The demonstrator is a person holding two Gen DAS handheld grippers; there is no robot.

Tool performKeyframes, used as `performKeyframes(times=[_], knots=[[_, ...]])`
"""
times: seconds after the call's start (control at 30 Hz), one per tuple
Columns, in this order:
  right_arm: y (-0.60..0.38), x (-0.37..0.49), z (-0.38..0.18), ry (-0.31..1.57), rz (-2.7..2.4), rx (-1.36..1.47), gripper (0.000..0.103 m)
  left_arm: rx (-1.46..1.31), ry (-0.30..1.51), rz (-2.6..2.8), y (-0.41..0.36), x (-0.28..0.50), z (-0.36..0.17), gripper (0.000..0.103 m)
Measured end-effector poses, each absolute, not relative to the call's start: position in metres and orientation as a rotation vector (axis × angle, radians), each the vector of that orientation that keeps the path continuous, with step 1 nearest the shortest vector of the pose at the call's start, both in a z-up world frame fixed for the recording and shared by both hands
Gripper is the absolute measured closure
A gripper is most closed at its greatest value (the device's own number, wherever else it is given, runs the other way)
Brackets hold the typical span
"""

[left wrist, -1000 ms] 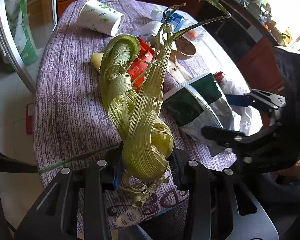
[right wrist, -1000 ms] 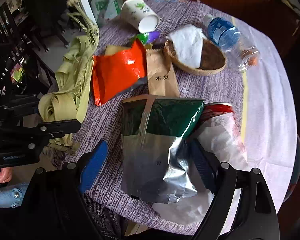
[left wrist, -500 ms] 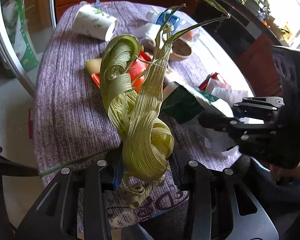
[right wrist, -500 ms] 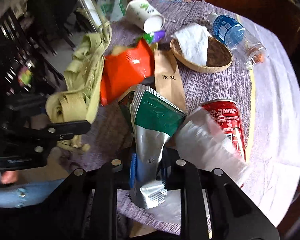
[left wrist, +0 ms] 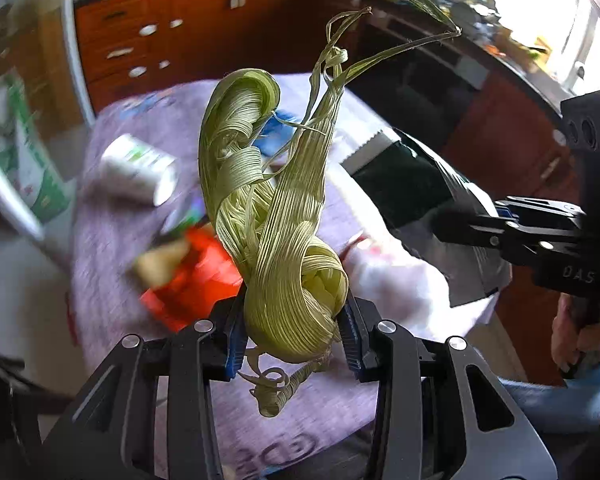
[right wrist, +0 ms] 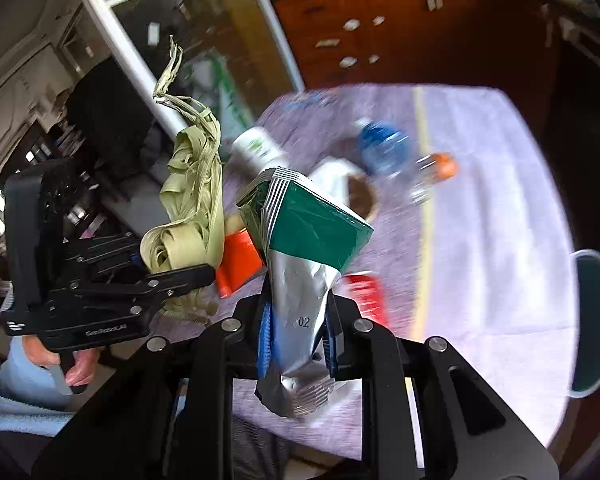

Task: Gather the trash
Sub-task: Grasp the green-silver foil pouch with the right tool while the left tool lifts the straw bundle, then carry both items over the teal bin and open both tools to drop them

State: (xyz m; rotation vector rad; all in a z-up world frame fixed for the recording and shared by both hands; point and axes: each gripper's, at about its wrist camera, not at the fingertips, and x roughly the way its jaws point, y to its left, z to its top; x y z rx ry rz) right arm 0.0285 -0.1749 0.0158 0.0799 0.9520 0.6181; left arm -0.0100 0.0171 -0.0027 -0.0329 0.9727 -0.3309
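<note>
The left gripper (left wrist: 292, 328) is clamped on a bundle of pale green husks (left wrist: 276, 216), held clear above the counter (left wrist: 112, 240). The right gripper (right wrist: 296, 332) has just been closing and now pinches the silver lower end of a green foil bag (right wrist: 312, 236), likewise held above the counter. On the counter beyond the bag lie an orange wrapper (right wrist: 238, 260) and a red can (right wrist: 366, 294); farther off, a wicker basket (right wrist: 364, 200) holding a white tissue, a paper cup (right wrist: 258, 150) on its side and a plastic bottle (right wrist: 384, 150), all blurred.
</note>
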Motion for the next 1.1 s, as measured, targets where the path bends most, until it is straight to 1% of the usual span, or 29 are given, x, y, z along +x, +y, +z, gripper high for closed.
performKeyframes(times=[0.2,0.37,0.53,0.73,0.8,0.93,1.0,1.03,1.07,1.1], knots=[[-0.263,0.039,0.018,0.910,0.441,0.161,0.082,0.064,0.965,-0.446,-0.063,0.017,0.006,0.063],[-0.350,0.039,0.004,0.913,0.273,0.246,0.081,0.120,0.958,-0.574,-0.140,0.040,0.010,0.063],[-0.427,0.045,-0.024,0.926,0.126,0.318,0.076,0.161,0.980,-0.690,-0.221,0.064,0.004,0.063],[-0.484,0.058,-0.069,0.984,0.039,0.389,0.073,0.217,1.037,-0.770,-0.304,0.094,-0.024,0.063],[-0.496,0.065,-0.084,1.003,0.034,0.406,0.071,0.240,1.047,-0.780,-0.323,0.099,-0.033,0.063],[-0.510,0.081,-0.107,1.034,0.032,0.434,0.060,0.246,1.078,-0.796,-0.353,0.117,-0.052,0.063],[-0.515,0.089,-0.117,1.051,0.036,0.444,0.058,0.235,1.099,-0.799,-0.364,0.127,-0.064,0.063],[-0.517,0.092,-0.119,1.057,0.041,0.454,0.052,0.235,1.104,-0.797,-0.368,0.131,-0.067,0.063],[-0.519,0.096,-0.122,1.067,0.046,0.468,0.043,0.237,1.112,-0.794,-0.373,0.136,-0.072,0.063],[-0.521,0.098,-0.123,1.068,0.045,0.475,0.038,0.239,1.120,-0.792,-0.375,0.139,-0.077,0.063]])
